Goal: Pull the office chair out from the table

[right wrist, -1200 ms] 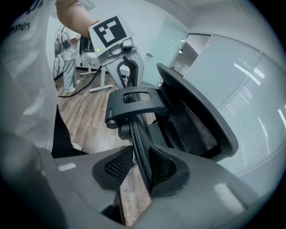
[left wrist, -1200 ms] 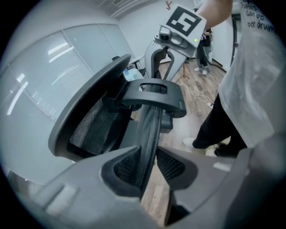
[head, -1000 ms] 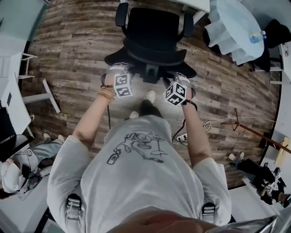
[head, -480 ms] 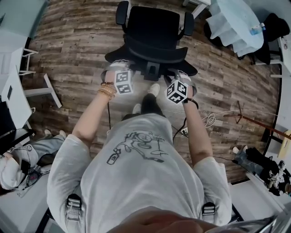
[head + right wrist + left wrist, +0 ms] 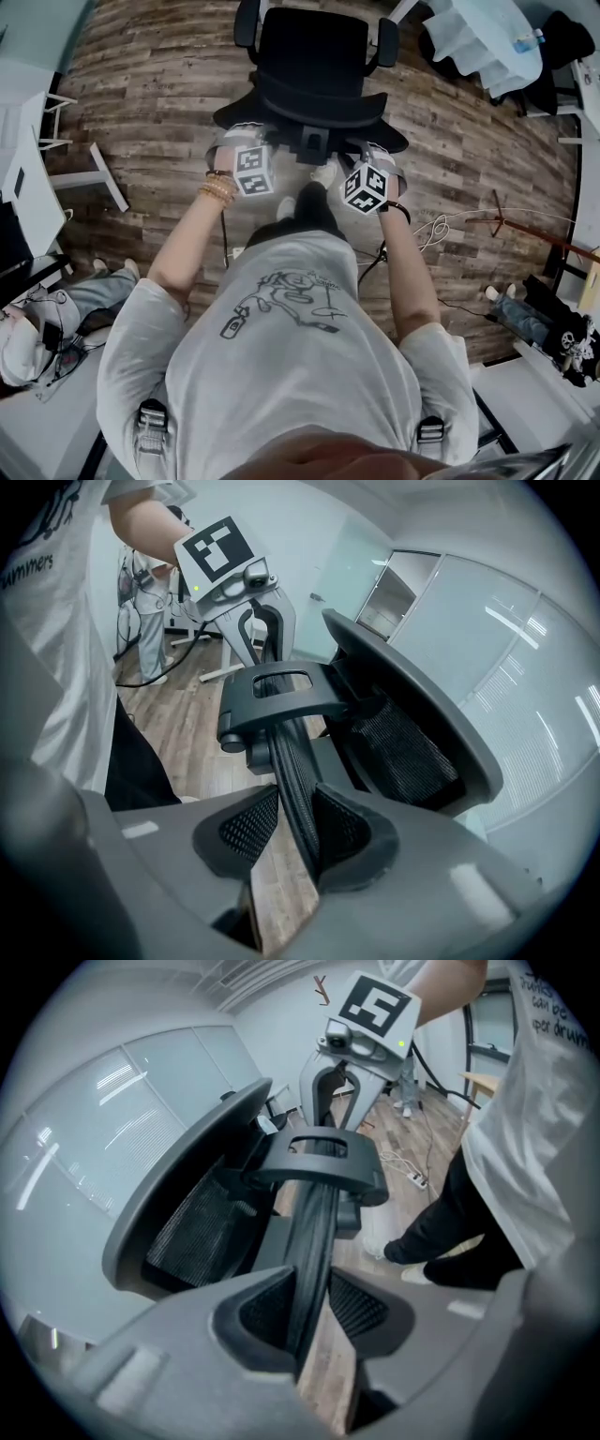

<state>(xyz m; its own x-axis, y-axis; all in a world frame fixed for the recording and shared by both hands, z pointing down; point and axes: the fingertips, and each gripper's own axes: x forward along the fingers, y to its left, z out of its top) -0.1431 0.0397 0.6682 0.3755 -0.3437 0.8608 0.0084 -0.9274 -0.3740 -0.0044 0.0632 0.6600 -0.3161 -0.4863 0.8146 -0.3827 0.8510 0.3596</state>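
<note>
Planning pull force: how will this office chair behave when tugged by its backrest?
Probably rolls easily: the office chair stands on smooth plank floor, though its casters are hidden. The backrest rim, clamped by left gripper and right gripper, may flex slightly.

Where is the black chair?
Top centre of the head view, on the wood floor: the chair, its back gripped by the left gripper and right gripper.
</note>
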